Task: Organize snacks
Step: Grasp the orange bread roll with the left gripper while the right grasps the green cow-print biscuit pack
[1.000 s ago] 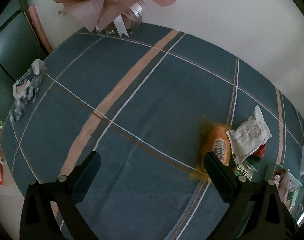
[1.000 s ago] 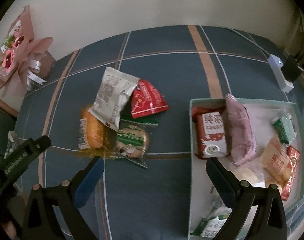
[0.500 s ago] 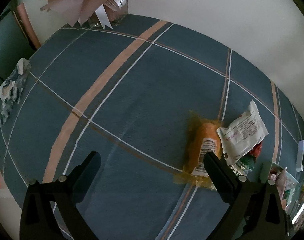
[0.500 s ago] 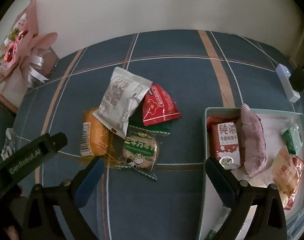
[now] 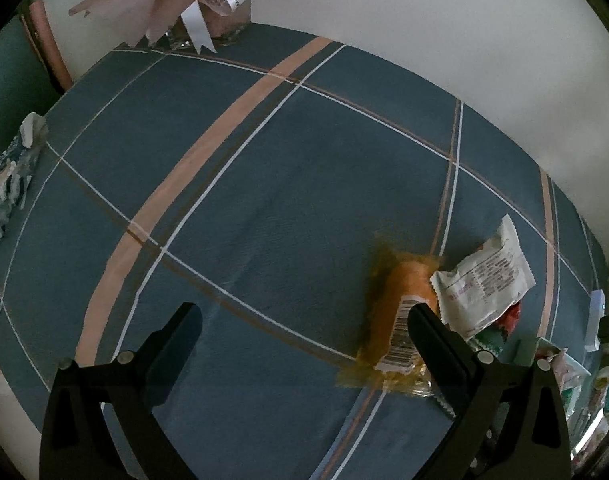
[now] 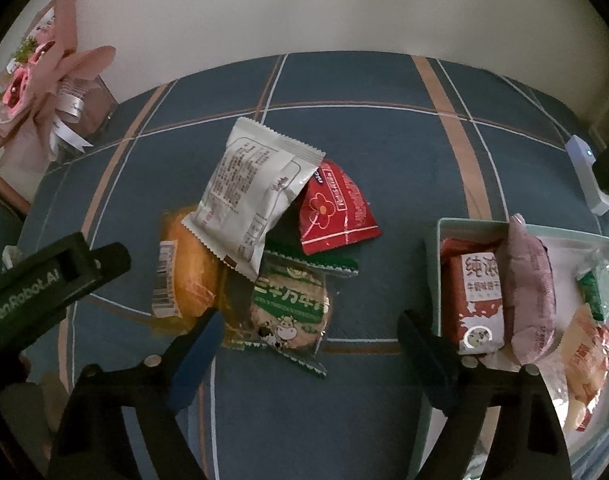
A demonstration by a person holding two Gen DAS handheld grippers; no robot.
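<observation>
Right jaws closing, empty; tray [image 6: 438,236] rim just right.

A home, by the look of it: the worktop [image 6: 384,120] wears a blue tablecloth crossed with pink and white stripes and stands against a plain pale wall [image 6: 304,8]. A pink paper-wrapped bouquet [image 6: 36,80] with white ribbon sits in one corner, and packaged snacks [image 6: 260,192] lie loose beside a shallow box [image 6: 440,236] holding more of them
</observation>
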